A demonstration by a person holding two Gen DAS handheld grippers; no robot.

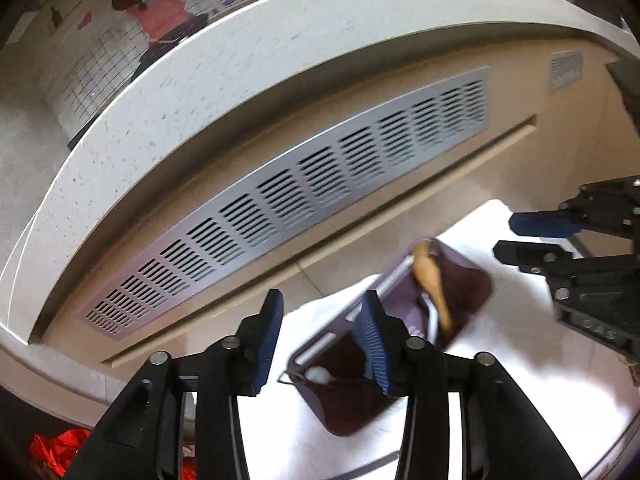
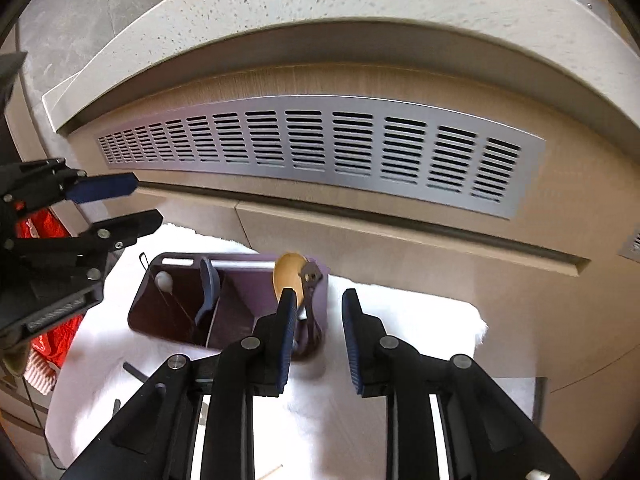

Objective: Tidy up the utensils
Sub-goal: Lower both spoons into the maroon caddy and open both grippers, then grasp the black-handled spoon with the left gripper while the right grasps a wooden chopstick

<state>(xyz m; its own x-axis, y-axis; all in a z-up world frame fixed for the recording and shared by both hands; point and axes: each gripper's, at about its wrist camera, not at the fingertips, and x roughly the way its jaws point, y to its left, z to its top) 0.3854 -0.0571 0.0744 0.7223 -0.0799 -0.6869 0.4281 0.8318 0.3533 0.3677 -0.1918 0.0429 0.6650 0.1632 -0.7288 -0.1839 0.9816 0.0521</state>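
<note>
Dark purple plastic organizer box w/ dividers sits on the white fluffy cloth covering the surface, just in front of a beige cabinet w/ a long silver vent grille. Already inside: a wooden spoon upright in the right compartment beside a dark metal utensil, a blue-handled piece mid-box, a white round-tipped item at left. Right tool is open, holding nothing, just near of the box's right end; the spoon's long axis runs roughly in line w/ its fingers. Left tool also open and empty, over the box's left end (frames blurred). Right is prob. nearer the spoon; loose utensils still to sort aren't clearly visible.
</note>
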